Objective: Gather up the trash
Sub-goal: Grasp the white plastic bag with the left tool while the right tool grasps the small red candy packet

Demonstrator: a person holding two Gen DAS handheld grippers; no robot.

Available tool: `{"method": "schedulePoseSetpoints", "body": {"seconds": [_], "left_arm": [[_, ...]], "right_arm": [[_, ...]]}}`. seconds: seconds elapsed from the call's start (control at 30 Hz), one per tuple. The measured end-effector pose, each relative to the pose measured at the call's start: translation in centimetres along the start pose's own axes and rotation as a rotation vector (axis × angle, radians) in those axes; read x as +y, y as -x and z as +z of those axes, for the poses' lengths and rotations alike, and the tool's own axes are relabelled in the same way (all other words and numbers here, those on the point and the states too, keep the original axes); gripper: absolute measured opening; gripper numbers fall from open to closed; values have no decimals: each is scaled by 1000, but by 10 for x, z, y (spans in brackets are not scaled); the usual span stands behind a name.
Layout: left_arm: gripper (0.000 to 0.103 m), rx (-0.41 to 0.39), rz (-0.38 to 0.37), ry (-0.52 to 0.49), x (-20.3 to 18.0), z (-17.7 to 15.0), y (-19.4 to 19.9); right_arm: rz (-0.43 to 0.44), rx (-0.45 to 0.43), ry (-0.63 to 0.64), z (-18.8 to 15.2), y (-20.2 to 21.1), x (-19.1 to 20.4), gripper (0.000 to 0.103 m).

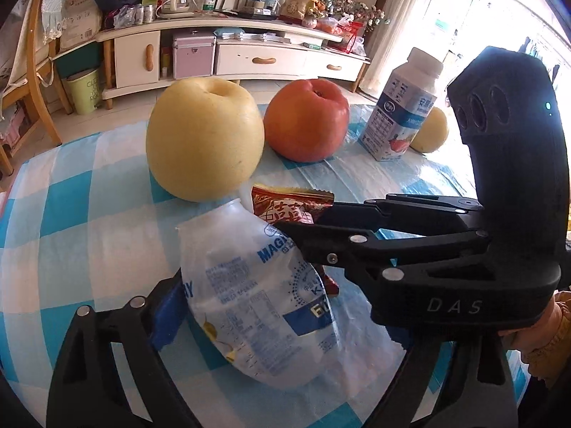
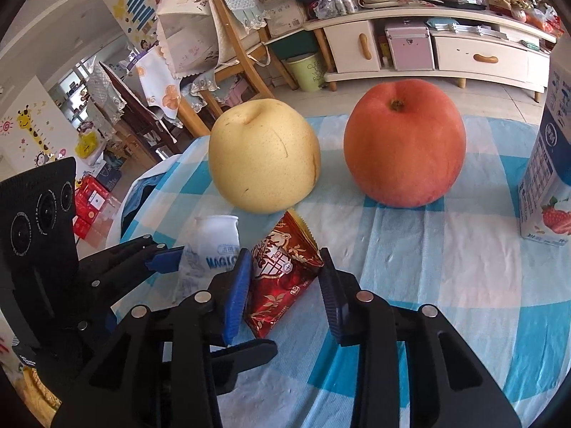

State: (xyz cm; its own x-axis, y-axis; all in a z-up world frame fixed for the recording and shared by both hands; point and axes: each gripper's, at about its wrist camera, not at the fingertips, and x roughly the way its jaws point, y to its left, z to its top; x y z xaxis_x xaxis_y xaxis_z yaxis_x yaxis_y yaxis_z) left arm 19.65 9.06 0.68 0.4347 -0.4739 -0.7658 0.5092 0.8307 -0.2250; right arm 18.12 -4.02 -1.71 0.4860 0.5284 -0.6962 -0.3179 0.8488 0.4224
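A crumpled white plastic bottle with blue print lies on the checked tablecloth between the fingers of my left gripper; it also shows in the right wrist view. The left jaws are open around it, one blue pad close beside it. A red and gold snack wrapper lies between the fingers of my right gripper, which is open around it. The wrapper also shows in the left wrist view, behind the bottle, with the right gripper reaching in from the right.
A yellow pear and a red apple stand just behind the trash. A strawberry milk carton stands at the right, with another pear behind it. The blue-white checked tablecloth covers the table. A green bin stands on the floor.
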Motion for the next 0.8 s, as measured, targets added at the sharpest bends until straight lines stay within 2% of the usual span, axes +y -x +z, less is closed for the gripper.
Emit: {"method": "schedulePoseSetpoints", "body": {"seconds": [0.23, 0.47, 0.8], "left_arm": [[68, 23, -8, -9, -17, -21, 16], [67, 41, -3, 26, -45, -52, 34], [65, 43, 13, 101, -87, -100, 62]], "right_arm": [[45, 17, -46, -24, 20, -5, 35], [63, 37, -69, -58, 45, 2, 33], [43, 41, -93, -114, 95, 12, 30]]}}
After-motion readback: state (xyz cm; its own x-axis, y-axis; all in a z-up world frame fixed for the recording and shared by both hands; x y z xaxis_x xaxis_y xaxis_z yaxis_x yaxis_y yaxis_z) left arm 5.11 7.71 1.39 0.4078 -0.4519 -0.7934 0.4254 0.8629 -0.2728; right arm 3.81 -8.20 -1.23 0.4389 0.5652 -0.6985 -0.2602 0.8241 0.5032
